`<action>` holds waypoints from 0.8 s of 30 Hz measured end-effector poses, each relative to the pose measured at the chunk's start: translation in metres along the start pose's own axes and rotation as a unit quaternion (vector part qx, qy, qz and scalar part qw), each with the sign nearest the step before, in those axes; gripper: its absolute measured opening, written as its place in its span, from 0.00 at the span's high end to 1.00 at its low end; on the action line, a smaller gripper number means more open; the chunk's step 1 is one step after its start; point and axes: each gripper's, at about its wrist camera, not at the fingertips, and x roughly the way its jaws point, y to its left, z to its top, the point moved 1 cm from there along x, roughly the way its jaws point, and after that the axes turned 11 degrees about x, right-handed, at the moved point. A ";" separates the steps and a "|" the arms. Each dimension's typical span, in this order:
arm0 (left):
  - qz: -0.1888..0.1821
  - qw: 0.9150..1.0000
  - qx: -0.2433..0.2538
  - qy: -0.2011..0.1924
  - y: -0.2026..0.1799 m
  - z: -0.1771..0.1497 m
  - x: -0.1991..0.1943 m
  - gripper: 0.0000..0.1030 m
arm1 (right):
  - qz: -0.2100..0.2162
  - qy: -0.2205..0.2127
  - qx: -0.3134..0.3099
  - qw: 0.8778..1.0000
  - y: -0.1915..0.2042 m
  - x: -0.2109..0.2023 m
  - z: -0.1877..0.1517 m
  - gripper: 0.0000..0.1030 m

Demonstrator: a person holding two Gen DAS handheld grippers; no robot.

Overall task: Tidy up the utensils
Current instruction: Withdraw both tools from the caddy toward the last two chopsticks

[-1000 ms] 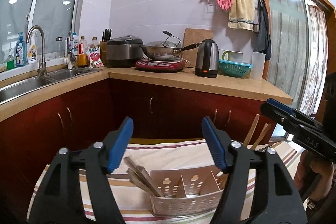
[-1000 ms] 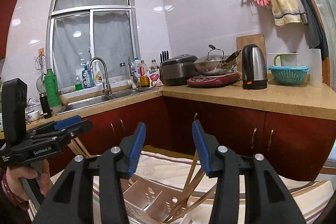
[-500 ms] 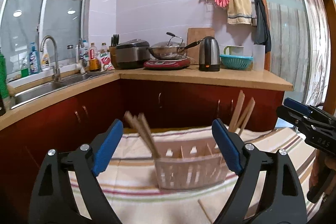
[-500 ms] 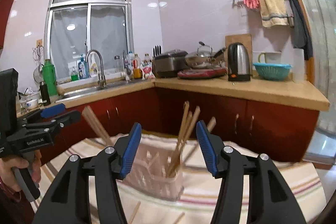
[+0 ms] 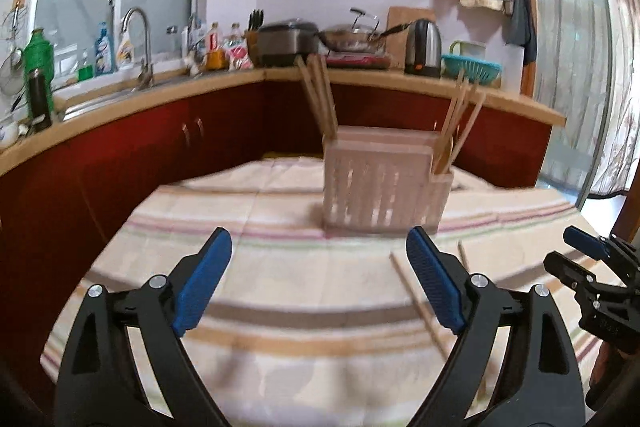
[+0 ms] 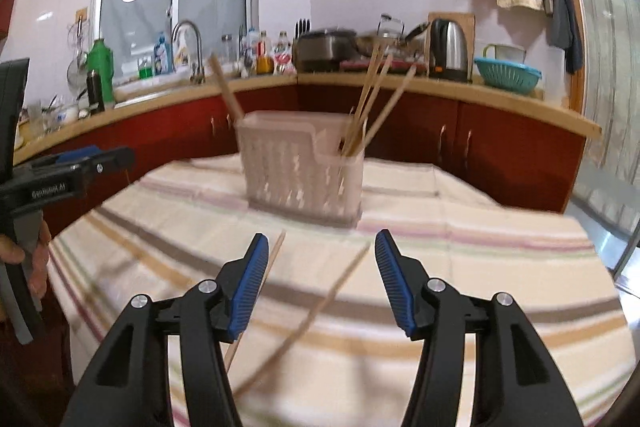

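Striped cloth point(image 5: 280, 279) covers the desk, and its far edge runs close to the red cabinets point(image 5: 224, 131), leaving only a narrow gap there; the right edge falls away toward the glass door. Bare cloth lies between both grippers and the pink utensil caddy point(image 5: 380, 187), which stands upright at 12 o'clock in the left wrist view and at about 11 o'clock in the right wrist view.

The left gripper point(image 5: 318, 283) is released, jaws wide apart with nothing between them. The right gripper point(image 6: 322, 283) is also released, jaws parted above the cloth, pressing on nothing.

Motion blur softens the caddy's slots and the cloth stripes, so the caddy's inner dividers cannot be made out. The near ends of the loose chopsticks point(image 6: 316, 303) are hidden behind the right gripper's left arm, and how many lie there is unclear.

Those loose chopsticks lie flat on the cloth, long axes running from 7 o'clock up toward 1 o'clock in the right wrist view. Chopsticks standing in the caddy point(image 6: 372, 99) lean up toward 1 o'clock at its right end; others point(image 5: 318, 95) at its left end lean toward 11 o'clock.
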 end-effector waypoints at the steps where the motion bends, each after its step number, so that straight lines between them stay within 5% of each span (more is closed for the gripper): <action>1: 0.004 1.000 -0.001 0.006 0.000 -0.008 -0.004 0.16 | 0.000 0.010 -0.001 1.000 0.002 0.000 -0.009 0.47; 12: 0.011 0.999 -0.021 0.044 0.007 -0.059 -0.028 0.16 | 0.002 0.088 -0.040 0.995 0.026 0.017 -0.082 0.47; 24: -0.004 0.998 -0.029 0.063 -0.006 -0.066 -0.023 0.16 | -0.032 0.108 -0.037 0.993 0.005 0.015 -0.097 0.47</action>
